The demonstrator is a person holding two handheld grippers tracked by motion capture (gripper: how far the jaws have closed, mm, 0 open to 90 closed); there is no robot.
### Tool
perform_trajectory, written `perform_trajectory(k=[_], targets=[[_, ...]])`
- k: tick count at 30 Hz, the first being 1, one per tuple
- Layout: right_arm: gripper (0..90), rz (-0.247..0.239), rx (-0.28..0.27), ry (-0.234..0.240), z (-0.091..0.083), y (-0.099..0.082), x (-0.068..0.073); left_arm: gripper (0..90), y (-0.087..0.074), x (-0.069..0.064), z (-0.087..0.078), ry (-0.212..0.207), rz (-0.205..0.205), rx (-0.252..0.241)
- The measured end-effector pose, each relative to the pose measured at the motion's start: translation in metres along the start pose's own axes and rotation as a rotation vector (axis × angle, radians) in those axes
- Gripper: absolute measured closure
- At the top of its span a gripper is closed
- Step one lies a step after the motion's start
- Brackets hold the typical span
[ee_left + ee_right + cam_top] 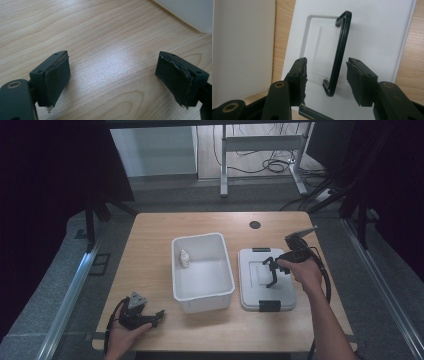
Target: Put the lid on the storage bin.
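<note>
Bottle [184,258] inside white bin [226,292]; both grippers' jaws apart, right gripper [327,75] straddling lid handle [339,52].

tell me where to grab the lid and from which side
Grip the black handle on the lid, from above, at its middle. It stands raised off the flat lid, so jaws fit either side; the right tool already straddles it, open.

Dim room, lit tabletop, soft close-ups.
From above, your tabletop [150,250] is evenly lit while the surroundings at both sides fall into near black. In your left gripper view a pale glare patch sits on the wood between the jaws; nearest claw parts blur in both gripper views.
</note>
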State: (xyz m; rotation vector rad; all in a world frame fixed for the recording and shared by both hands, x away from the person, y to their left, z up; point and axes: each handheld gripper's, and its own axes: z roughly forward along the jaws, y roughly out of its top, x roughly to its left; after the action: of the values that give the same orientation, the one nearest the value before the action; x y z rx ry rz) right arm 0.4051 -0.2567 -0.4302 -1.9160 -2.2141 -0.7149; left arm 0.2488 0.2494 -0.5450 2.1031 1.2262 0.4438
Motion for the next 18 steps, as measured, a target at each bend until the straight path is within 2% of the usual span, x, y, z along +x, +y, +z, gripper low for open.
perform_trajectory(k=[7,12,15,18], targets=[[58.1,0.006,0.051,-0.024,0.013,0.008,0.000,12.3,0.000,0.000,0.000,-0.001,0.001,0.000],[61.3,0.020,0.074,-0.023,0.020,0.010,-0.002,12.3,0.000,0.000,0.000,-0.001,0.002,0.000],[68.9,0.031,0.086,-0.035,0.027,0.011,-0.004,12.3,0.000,0.000,0.000,-0.002,0.002,0.000],[72.1,0.040,0.093,-0.037,0.030,0.011,-0.006,12.3,0.000,0.000,0.000,-0.002,0.002,0.001]])
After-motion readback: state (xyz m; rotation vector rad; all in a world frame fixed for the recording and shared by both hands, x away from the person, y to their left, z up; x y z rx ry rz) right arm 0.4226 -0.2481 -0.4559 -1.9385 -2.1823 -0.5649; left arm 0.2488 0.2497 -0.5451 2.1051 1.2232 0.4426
